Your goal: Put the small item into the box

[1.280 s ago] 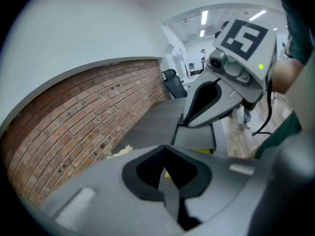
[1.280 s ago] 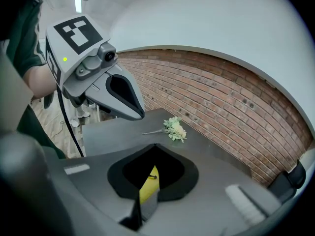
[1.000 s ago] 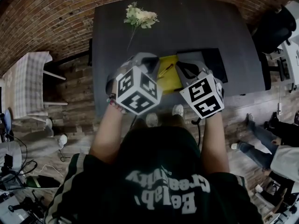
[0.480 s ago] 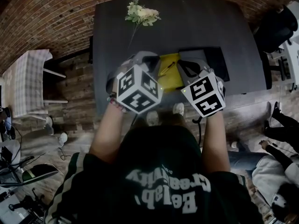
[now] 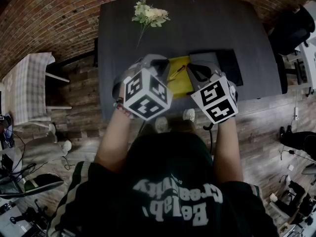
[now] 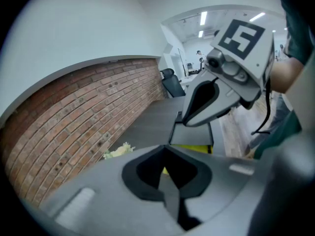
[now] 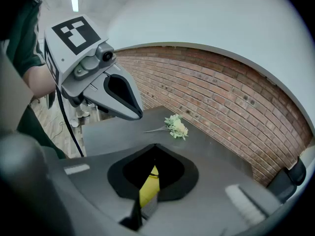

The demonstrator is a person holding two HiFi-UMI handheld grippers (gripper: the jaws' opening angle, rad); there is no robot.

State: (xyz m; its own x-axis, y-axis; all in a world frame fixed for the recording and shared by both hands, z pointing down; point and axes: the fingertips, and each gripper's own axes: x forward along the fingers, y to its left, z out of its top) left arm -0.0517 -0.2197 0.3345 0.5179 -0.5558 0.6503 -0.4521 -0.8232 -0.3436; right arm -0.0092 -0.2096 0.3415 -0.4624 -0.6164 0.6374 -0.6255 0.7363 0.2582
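Hovering both grippers over the near edge of the table (image 5: 212, 23), side by side, marker cubes up toward us. Left gripper (image 6: 166, 165): jaws fully closed, empty. Right gripper (image 7: 150, 193): we read it the same, jaws drawn together with nothing pinched; only a strip of yellow shows past the tips.

Just beyond and between the two lies a yellow flat piece (image 5: 180, 80). On it sits a thin dark item (image 5: 176, 73), which we take to be the small item. It's on the table, not gripped.

Just beside the yellow piece, on its right, is the dark box (image 5: 224, 65); we can't tell from here whether it's open. Further out, a flower sprig (image 5: 149, 15) at the far end, then the brick wall (image 7: 236, 102).

Step, as we judge it: pre-grasp, nothing picked yet. The next move calls for opening one pair of jaws, likely the right since it's nearer the box, then dropping onto the thin item, pinching it and carrying it a short way right into the box. The item is slim and lies flat, so we'd expect a fiddly pick.
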